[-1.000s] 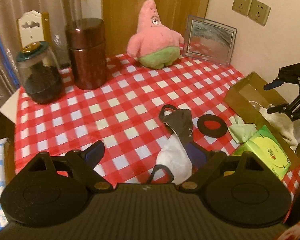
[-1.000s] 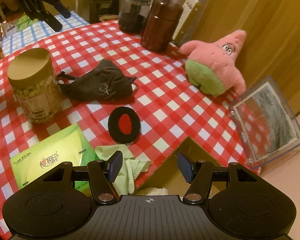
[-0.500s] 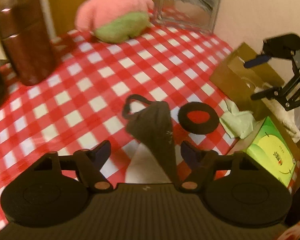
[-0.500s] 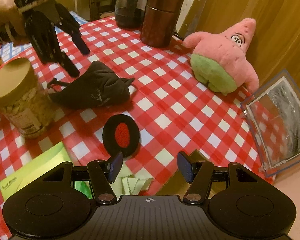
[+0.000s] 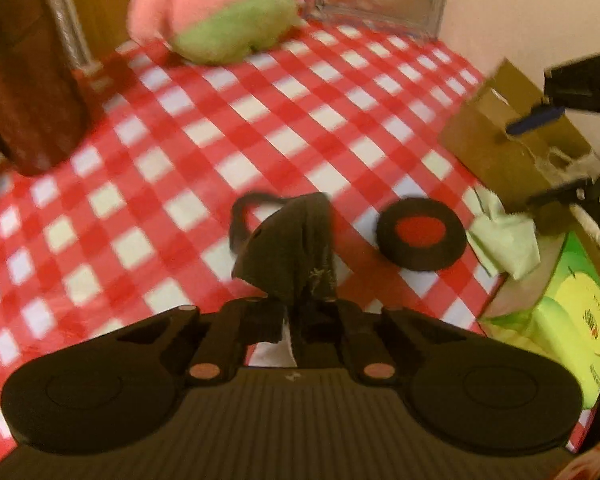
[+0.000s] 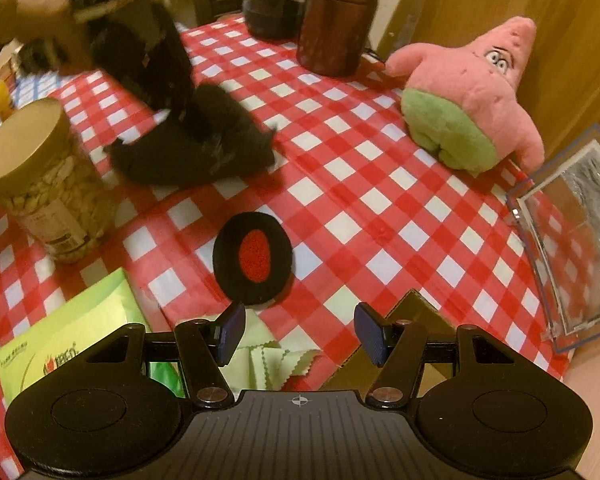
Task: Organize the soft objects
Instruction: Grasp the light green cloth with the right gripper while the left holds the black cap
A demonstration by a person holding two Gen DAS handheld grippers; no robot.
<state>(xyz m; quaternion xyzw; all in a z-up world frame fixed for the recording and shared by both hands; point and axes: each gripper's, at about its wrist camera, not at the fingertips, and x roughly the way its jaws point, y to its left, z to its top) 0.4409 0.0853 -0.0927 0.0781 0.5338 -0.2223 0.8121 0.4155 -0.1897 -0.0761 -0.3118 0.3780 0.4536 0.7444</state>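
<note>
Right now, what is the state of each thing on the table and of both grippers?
Left gripper: shut on the mask.
Right gripper: open, holding nothing.
Mask: pinched, bunched up.
Plush: upright.
Ear pad: flat on the cloth.
Green cloth: crumpled by the box.
Box: open.
Nut jar: upright, lid on.
Brown canister: upright.

Glossy red-and-white checked oilcloth (image 6: pixel 340 184) covers the table. On it lies a soft, matt black cloth face mask (image 6: pixel 196 152), and beside that a fuzzy black ear pad (image 6: pixel 254 258) with a red felt centre. A pink and green plush star toy (image 6: pixel 468 96) looks fluffy. Beyond the mask stand a shiny dark brown metal canister (image 6: pixel 336 20) and a clear acrylic frame (image 6: pixel 572 236). A pale green microfibre cloth (image 6: pixel 272 360) has pinked edges.
</note>
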